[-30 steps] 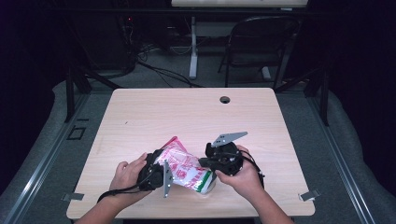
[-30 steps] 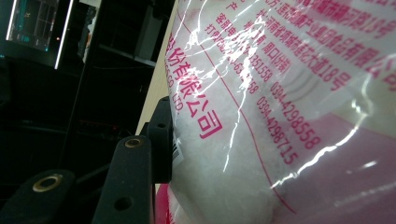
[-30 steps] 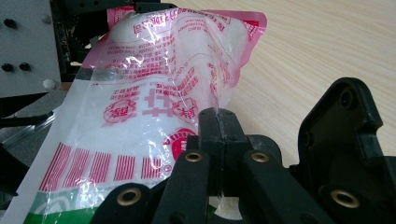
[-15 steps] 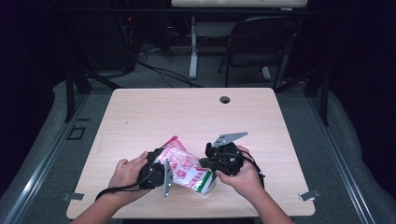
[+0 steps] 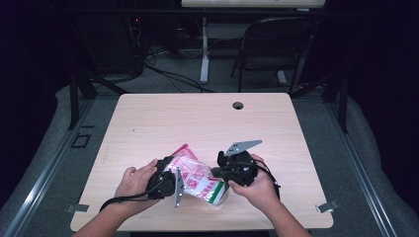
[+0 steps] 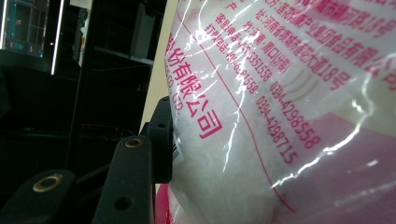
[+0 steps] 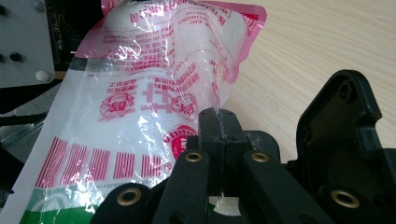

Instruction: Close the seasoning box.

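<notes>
The table (image 5: 148,123) carries a bag (image 5: 195,175) near its front edge, between both hands. The right hand-held gripper (image 7: 218,122) pinches the bag's film, jaws closed together. The left hand-held gripper (image 5: 170,180) presses against the bag; its grip cannot be told.

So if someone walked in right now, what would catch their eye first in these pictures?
The pink-and-white printed plastic bag of white granules, held up over the near edge of the wooden table, stands out first. Next, the two black tools on it: the right hand-held gripper has its jaws pinched shut on the bag's film, and the left hand-held gripper presses against its other side.
</notes>
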{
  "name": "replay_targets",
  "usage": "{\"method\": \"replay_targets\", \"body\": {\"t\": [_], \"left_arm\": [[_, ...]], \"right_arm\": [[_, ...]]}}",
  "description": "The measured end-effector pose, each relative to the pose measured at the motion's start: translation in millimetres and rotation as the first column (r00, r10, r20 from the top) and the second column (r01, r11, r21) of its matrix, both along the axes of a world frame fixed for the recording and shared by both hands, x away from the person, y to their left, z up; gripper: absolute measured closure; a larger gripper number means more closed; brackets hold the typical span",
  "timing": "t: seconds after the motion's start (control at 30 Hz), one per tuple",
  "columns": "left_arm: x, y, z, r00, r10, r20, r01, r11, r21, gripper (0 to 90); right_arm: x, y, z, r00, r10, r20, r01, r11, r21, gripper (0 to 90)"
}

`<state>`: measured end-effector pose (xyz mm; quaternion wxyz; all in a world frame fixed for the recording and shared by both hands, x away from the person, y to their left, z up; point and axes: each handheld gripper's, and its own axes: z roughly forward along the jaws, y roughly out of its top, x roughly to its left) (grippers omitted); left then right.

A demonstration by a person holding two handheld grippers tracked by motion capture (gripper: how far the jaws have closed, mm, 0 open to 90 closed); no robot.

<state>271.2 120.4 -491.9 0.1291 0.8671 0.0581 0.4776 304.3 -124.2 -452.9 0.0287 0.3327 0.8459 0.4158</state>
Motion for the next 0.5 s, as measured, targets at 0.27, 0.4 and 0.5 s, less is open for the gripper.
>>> {"method": "replay_targets", "body": {"t": [0.27, 0.4, 0.5], "left_arm": [[1.1, -0.3, 0.0, 1.0, -0.001, -0.004, 0.001, 0.9999, 0.013, 58.5], [1.3, -1.5, 0.0, 1.0, -0.004, 0.003, 0.003, 0.9998, 0.021, 58.5], [1.5, -2.3, 0.6, 1.0, -0.004, 0.003, 0.004, 0.9995, 0.03, 58.6]], "right_arm": [[1.0, 0.1, -1.2, 1.0, -0.002, -0.004, 0.002, 1.0, -0.003, 90.0], [1.5, -0.1, -2.1, 1.0, -0.003, -0.006, 0.003, 1.0, -0.003, 90.0], [2.0, -0.7, -2.3, 1.0, -0.003, -0.005, 0.003, 1.0, -0.006, 90.0]]}}
